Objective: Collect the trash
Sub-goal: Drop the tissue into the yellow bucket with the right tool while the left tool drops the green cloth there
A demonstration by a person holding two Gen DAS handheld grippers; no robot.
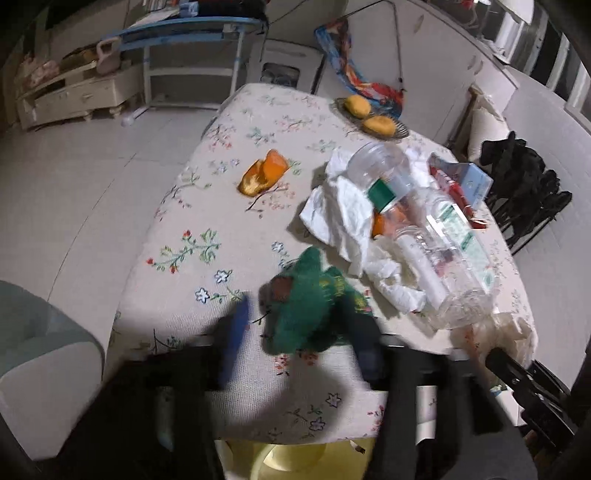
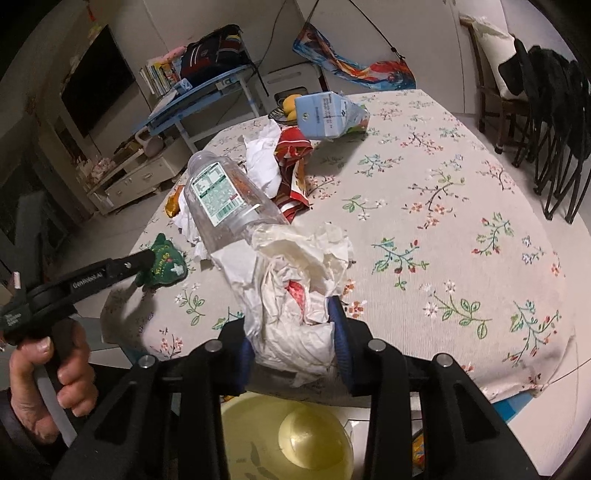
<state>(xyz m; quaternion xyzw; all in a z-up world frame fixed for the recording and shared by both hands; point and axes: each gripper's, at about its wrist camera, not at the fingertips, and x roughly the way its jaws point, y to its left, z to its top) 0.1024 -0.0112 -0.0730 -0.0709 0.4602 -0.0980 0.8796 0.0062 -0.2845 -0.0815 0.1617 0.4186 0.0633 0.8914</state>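
Observation:
My left gripper (image 1: 299, 332) is open at the table's near edge, its blue-padded fingers on either side of a green fabric scrap (image 1: 314, 306); whether they touch it I cannot tell. The scrap also shows in the right wrist view (image 2: 164, 264). My right gripper (image 2: 291, 343) is shut on a wad of crumpled white tissue and plastic (image 2: 295, 295) at the table's near edge. A clear plastic bottle (image 2: 221, 199) lies on its side among more tissues (image 1: 340, 206). An orange wrapper (image 1: 264, 177) lies further left. A red wrapper (image 2: 293, 158) and a blue carton (image 2: 328, 116) lie behind.
The table has a floral cloth (image 2: 443, 221). A yellow basin (image 2: 295, 439) sits below the near edge. A dish with yellow fruit (image 1: 369, 114) stands at the far end. Black chairs (image 2: 554, 129) stand to the right. A blue desk (image 1: 184, 33) and a cabinet (image 1: 74, 96) stand behind.

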